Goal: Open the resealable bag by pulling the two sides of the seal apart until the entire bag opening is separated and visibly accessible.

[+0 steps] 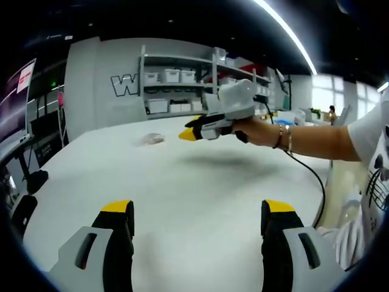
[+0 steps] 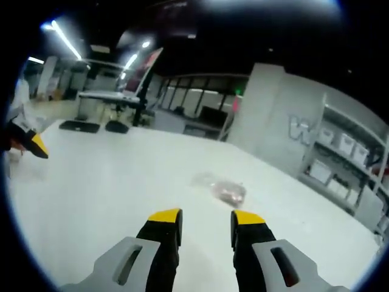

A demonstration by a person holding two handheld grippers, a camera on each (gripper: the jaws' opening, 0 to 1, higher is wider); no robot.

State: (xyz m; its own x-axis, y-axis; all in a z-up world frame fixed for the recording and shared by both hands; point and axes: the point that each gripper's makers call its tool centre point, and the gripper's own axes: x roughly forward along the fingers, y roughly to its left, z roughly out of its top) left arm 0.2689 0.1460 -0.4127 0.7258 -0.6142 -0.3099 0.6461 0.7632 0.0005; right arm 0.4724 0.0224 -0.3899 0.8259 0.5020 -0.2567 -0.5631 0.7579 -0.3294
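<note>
left hand-held gripper (image 1: 198,214): jaws wide apart, holding nothing | right hand-held gripper (image 2: 206,220): jaws narrowly apart, holding nothing | resealable bag (image 2: 222,187): flat on white worktop (image 2: 97,188), far from edges, free space around

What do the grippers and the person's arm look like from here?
Both grippers have grey bodies, black jaws and yellow tips. In the left gripper view, the right gripper trails a black cable; the person wears bracelets and a white printed T-shirt.
</note>
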